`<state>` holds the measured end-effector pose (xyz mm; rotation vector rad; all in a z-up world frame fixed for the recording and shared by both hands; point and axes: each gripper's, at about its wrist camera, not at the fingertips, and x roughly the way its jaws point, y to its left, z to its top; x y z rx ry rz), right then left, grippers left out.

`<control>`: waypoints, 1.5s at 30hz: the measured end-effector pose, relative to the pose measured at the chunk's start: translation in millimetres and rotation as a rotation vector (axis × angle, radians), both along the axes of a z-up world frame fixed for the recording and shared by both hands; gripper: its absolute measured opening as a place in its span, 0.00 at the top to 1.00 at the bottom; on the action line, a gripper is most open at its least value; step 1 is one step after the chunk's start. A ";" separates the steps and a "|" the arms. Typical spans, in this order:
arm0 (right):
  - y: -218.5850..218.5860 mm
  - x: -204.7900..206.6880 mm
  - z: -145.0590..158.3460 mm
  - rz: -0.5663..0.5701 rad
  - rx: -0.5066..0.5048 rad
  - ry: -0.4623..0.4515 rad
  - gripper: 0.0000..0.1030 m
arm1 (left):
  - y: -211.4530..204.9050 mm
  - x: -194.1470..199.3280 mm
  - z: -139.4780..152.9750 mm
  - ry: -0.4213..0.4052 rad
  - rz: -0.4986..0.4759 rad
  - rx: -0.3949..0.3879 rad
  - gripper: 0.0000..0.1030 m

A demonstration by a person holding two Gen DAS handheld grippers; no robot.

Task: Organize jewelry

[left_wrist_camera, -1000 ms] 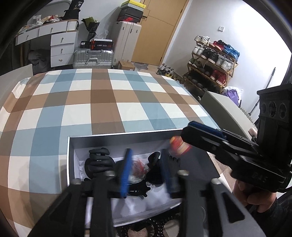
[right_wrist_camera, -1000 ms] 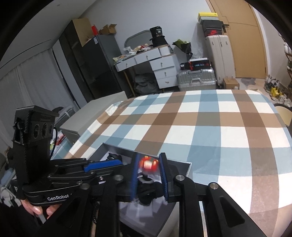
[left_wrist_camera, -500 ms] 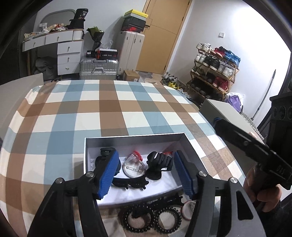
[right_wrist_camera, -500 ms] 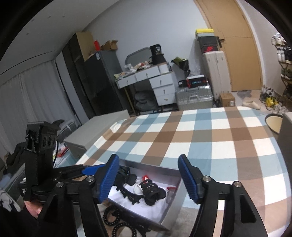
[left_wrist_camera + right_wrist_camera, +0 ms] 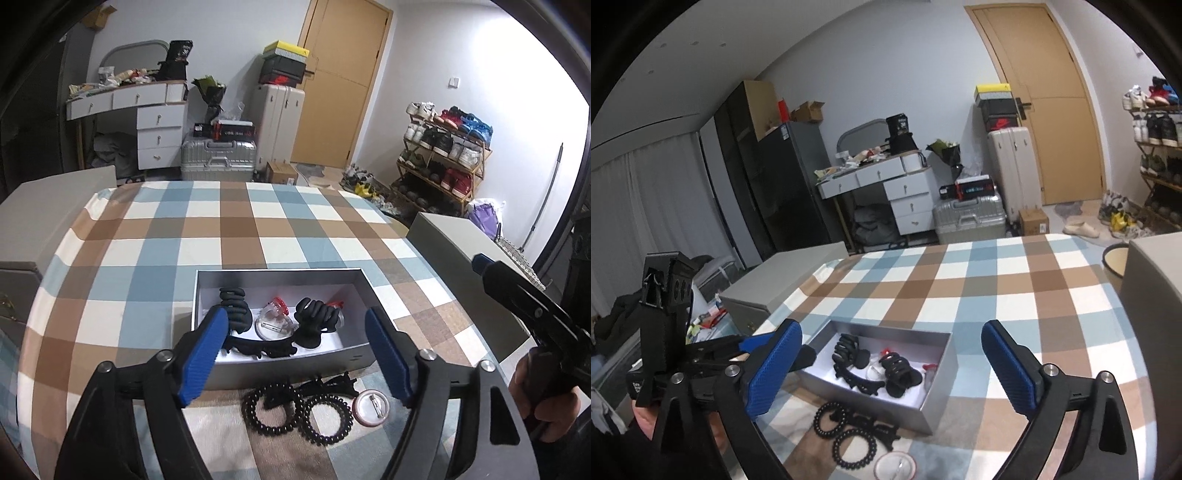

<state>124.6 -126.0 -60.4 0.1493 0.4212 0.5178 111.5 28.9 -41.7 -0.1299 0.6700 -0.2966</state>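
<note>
A grey open box [image 5: 207, 284] [image 5: 940, 387] sits on the checked tablecloth. Inside lie black hair claws [image 5: 316, 319] [image 5: 899, 373], round clear badges [image 5: 273, 325] and small red pieces [image 5: 280, 303]. In front of the box lie two black spiral hair ties [image 5: 267, 408] [image 5: 831, 424], a black clip [image 5: 334, 384] and a round pin badge [image 5: 370, 407] [image 5: 895, 467]. My left gripper [image 5: 295, 354] is open and empty, raised above the box's near side. My right gripper [image 5: 890, 365] is open and empty, raised above the box; it also shows at the right of the left wrist view [image 5: 517, 291].
Grey padded blocks stand beside the table at left [image 5: 44, 206] and right [image 5: 461, 236]. Behind are a white drawer desk [image 5: 155, 125], silver suitcases [image 5: 218, 155], a door and a shoe rack [image 5: 443, 155]. The far half of the tablecloth [image 5: 240, 221] is bare.
My right gripper let go of the small red piece over the box and opened. Both grippers opened wide and pulled back and up from the box.
</note>
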 end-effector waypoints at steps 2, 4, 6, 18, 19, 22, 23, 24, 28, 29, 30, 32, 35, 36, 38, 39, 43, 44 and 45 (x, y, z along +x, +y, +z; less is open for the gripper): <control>-2.7 -8.3 1.7 -0.009 0.007 -0.012 0.01 | 0.6 -6.0 1.8 -0.017 0.030 0.006 0.21; -5.4 -16.8 2.8 -0.015 0.015 -0.023 0.00 | 2.4 -11.3 2.7 -0.035 0.047 0.000 0.20; -7.3 -24.0 2.7 -0.016 0.018 -0.029 0.00 | 2.8 -15.0 1.3 -0.047 0.041 -0.006 0.20; -2.4 -47.5 -34.4 -0.011 -0.076 0.038 0.00 | 16.3 -45.2 -22.8 -0.034 0.125 0.007 0.02; -1.5 -47.8 -38.0 -0.007 -0.086 0.047 0.00 | 18.3 -48.1 -24.5 -0.043 0.131 0.006 0.01; 2.3 -46.8 -53.7 0.004 -0.129 0.088 0.00 | 25.8 -50.3 -32.3 -0.059 0.157 0.021 0.01; 2.9 -46.8 -57.9 0.007 -0.142 0.099 0.00 | 30.2 -49.1 -36.3 -0.054 0.168 0.013 0.01; 5.1 -45.1 -63.6 0.009 -0.162 0.116 0.00 | 33.5 -48.4 -39.2 -0.049 0.173 0.001 0.01; 13.1 -39.7 -79.9 0.020 -0.231 0.166 0.00 | 45.3 -47.0 -51.6 -0.010 0.202 -0.029 0.01; 15.7 -37.8 -83.9 0.026 -0.252 0.178 0.00 | 47.5 -48.4 -53.2 -0.004 0.205 -0.040 0.01; 18.2 -36.5 -87.5 0.031 -0.273 0.189 0.00 | 50.0 -50.3 -54.7 0.003 0.207 -0.050 0.01; 25.3 -34.0 -95.2 0.032 -0.340 0.206 0.00 | 51.2 -55.3 -54.9 0.007 0.206 -0.048 0.01; 31.9 -30.1 -101.7 0.048 -0.387 0.226 0.01 | 50.4 -65.4 -53.4 -0.003 0.197 -0.024 0.01; 34.5 -29.2 -102.3 0.055 -0.397 0.229 0.01 | 49.6 -69.7 -52.5 -0.009 0.192 -0.014 0.01; 40.0 -27.3 -103.6 0.052 -0.434 0.226 0.02 | 50.1 -72.3 -53.5 -0.014 0.188 0.001 0.01; 42.7 -26.0 -104.7 0.052 -0.452 0.231 0.05 | 49.9 -73.9 -53.7 -0.013 0.186 0.009 0.01; 52.1 -17.5 -111.3 0.078 -0.509 0.279 0.24 | 54.9 -77.8 -56.7 -0.016 0.177 0.018 0.01; 53.8 -16.7 -112.2 0.083 -0.522 0.279 0.25 | 56.1 -77.9 -57.5 -0.014 0.180 0.016 0.01; 55.5 -16.3 -112.9 0.083 -0.535 0.276 0.29 | 57.6 -78.4 -58.2 -0.012 0.187 0.014 0.01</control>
